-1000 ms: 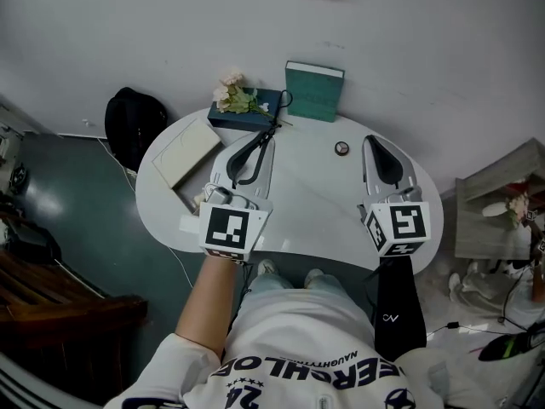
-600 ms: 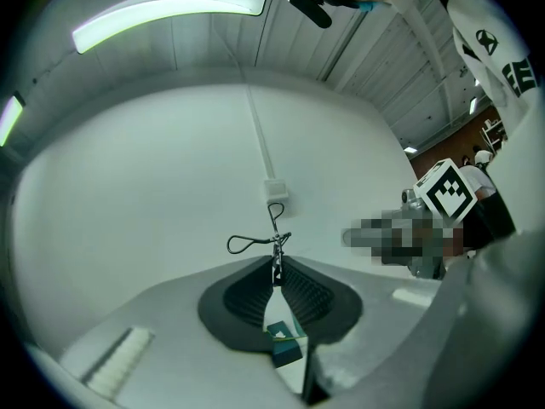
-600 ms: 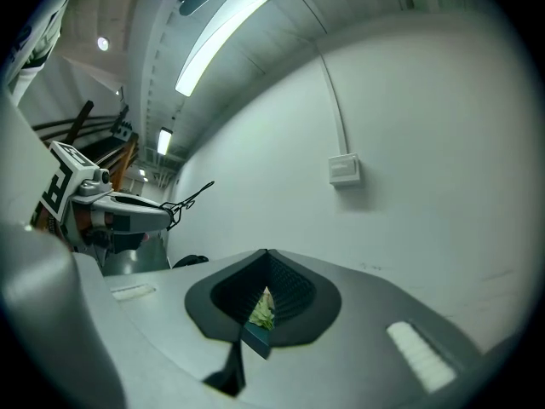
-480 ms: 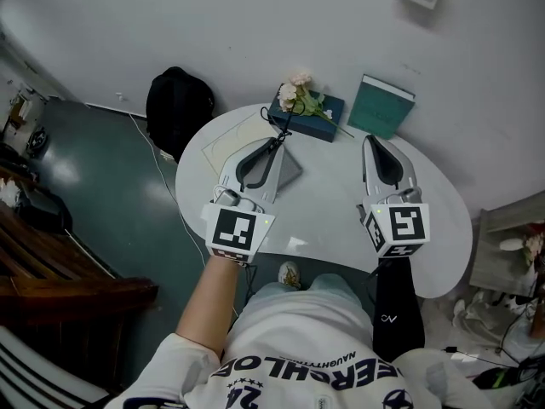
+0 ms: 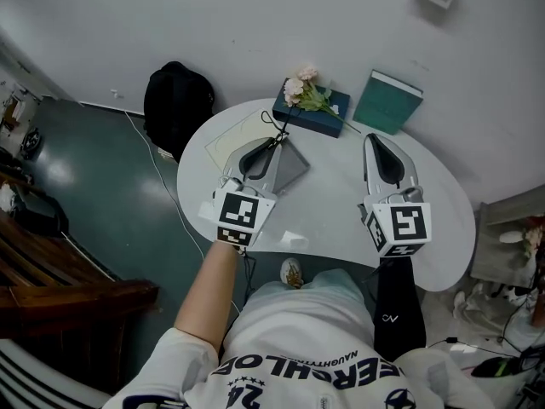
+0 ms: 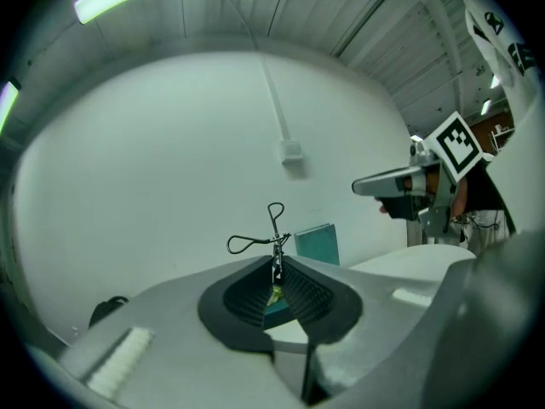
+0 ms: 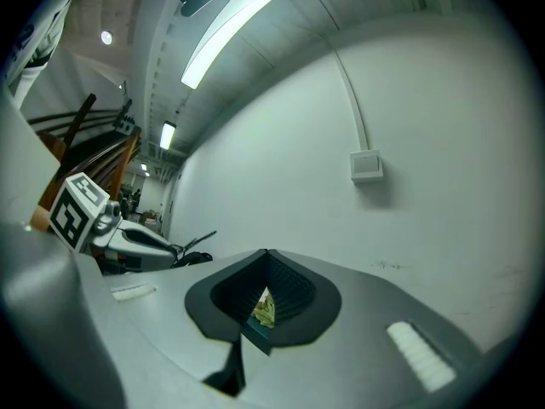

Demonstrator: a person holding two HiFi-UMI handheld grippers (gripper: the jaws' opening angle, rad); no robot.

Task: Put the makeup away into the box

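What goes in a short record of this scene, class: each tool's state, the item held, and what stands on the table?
left tool: shut on an eyelash curler, handles pointing away from the person
right tool: shut, nothing between the jaws
table: white, rounded
back of table: dark blue box with flowers lying on it
by the wall: teal box, standing upright
under left tool: grey flat item, too unclear to name
floor, left of table: black bag

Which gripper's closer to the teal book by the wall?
Right. The right gripper sits just short of the teal book, pointing toward it. The left gripper, shut on the eyelash curler, is farther away, off to the book's left.
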